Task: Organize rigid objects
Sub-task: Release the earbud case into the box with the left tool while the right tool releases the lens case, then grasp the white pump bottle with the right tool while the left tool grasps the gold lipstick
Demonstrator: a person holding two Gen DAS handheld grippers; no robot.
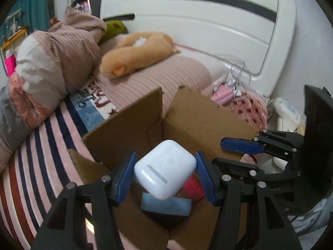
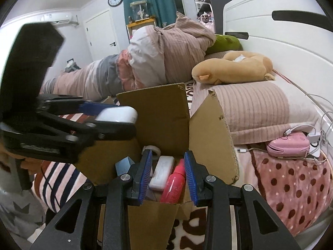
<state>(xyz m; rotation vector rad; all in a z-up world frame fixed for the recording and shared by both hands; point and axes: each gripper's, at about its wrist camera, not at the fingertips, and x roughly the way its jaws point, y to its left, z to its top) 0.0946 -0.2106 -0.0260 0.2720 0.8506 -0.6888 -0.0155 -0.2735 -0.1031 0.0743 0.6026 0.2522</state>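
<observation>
Left gripper (image 1: 165, 179) clamping white earbud case (image 1: 165, 169); right gripper (image 2: 167, 176) empty, parted. Lower into cardboard box (image 1: 129, 125), frame centre, before releasing.

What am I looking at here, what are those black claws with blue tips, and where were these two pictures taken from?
There is no robot here. A person holds a hand-held gripper in each hand, a black tool with two blue-padded fingers, and each tool carries a wide-angle camera that looks along its fingers. One picture comes from the left tool, the other from the right. The left hand-held gripper is shut on a white earbud case, held above an open cardboard box that stands on a bed. In the box lie a blue block, a white case and a pink bottle. The right hand-held gripper is open and holds nothing. A tan plush toy lies on the pillow behind.
</observation>
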